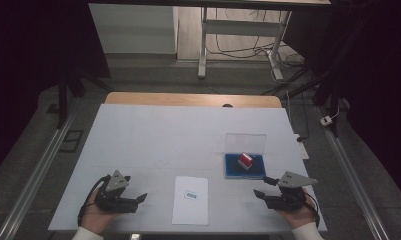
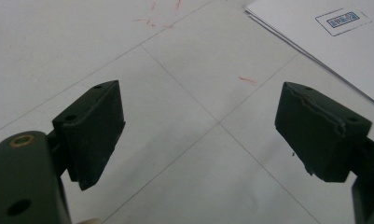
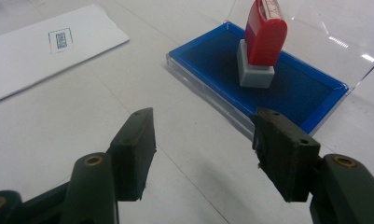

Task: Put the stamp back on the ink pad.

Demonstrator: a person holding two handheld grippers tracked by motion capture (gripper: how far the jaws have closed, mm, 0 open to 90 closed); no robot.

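Ahead of my black jaws, a red-topped grey-based stamp [image 3: 261,44] stands on a blue ink pad [image 3: 287,91]; white paper [image 3: 45,51] bears a blue mark.

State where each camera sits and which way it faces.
High view: above the near edge, looking forward and down on the white table; both hands show.
Left gripper view: between open left gripper jaws, toward the white stamped paper sheet.
Right gripper view: from the open right gripper, toward the red stamp on the blue ink pad.
Shared: the sheet.

Red-topped stamp [image 3: 261,44] on grey base, upright on blue ink pad [image 3: 292,88], clear lid open; white paper [image 1: 190,200] flat nearby.
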